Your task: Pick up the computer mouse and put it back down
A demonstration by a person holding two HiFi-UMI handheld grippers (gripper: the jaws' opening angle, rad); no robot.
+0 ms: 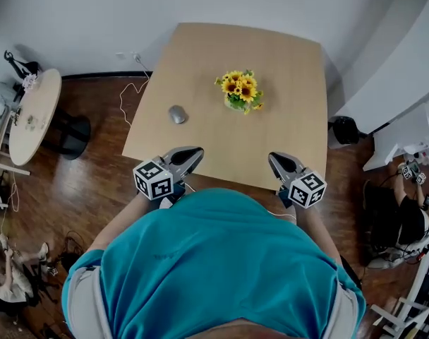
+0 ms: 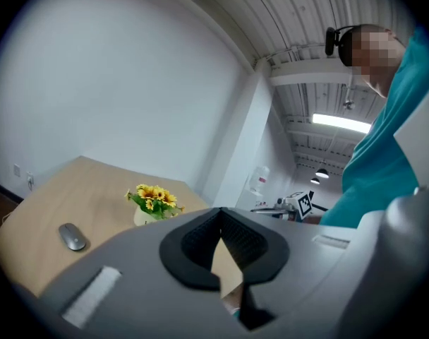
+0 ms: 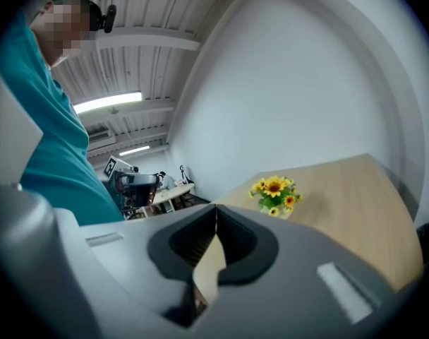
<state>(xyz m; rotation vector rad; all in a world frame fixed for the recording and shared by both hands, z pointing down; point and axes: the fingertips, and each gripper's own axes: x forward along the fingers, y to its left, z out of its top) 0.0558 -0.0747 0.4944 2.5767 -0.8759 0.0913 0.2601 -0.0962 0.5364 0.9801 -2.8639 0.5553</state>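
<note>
Table (image 1: 285, 119) carries flowers (image 1: 241, 92) near the middle. Left claw (image 1: 192, 152) and right claw (image 1: 274, 159) hover at the near edge, both closed and empty. Mouse (image 1: 177, 114) lies on the table's left part, ahead of left claw. Use the left: open first, come in low, straddle its sides, squeeze gently. Mouse is small, grey, a smooth rounded oval, so probably slippery.

Mouse (image 1: 177, 114): on table (image 1: 292, 147), left of flowers (image 1: 241, 91), apart
Flowers: near table's middle
Left gripper (image 1: 192, 154), right gripper (image 1: 274, 159): over near edge
</note>
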